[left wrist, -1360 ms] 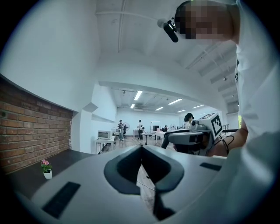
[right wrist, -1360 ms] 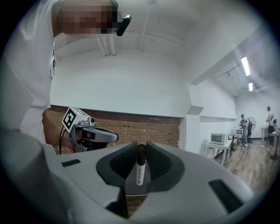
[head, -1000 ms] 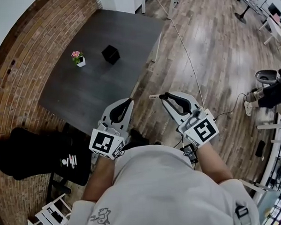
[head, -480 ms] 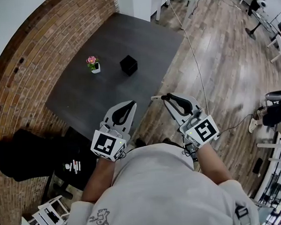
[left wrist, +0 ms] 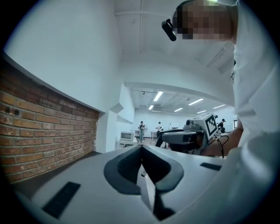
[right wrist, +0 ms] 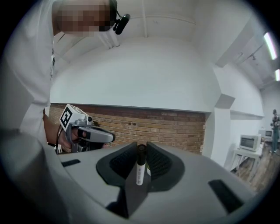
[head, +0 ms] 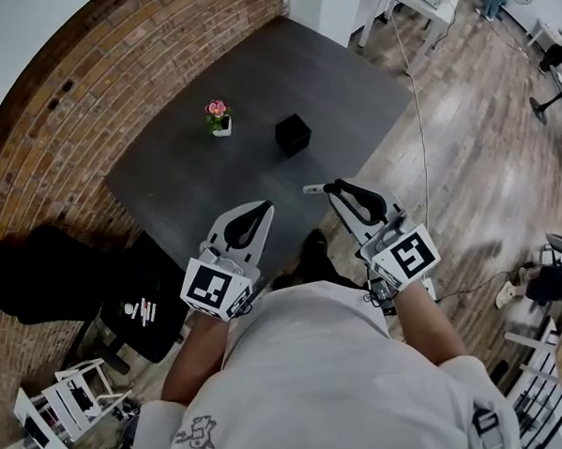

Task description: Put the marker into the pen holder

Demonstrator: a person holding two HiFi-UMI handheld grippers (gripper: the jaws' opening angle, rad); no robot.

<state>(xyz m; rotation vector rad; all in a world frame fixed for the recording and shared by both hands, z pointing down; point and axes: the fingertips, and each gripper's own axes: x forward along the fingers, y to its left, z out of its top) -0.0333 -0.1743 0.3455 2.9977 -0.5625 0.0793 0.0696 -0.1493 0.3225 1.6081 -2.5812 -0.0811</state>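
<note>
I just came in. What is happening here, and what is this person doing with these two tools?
A person holds a two-jaw gripper in each hand and stands at the near edge of a dark table. The right gripper is shut on a marker. The left gripper is shut and holds nothing. The black pen holder stands on the table ahead, apart from both grippers, with a small flower pot beside it. The marker is not yet in the pen holder.

Matt dark table (head: 330, 85), rough brick wall (head: 69, 117), wood-plank floor (head: 485, 180), and a smooth plastic marker (right wrist: 139, 171)
</note>
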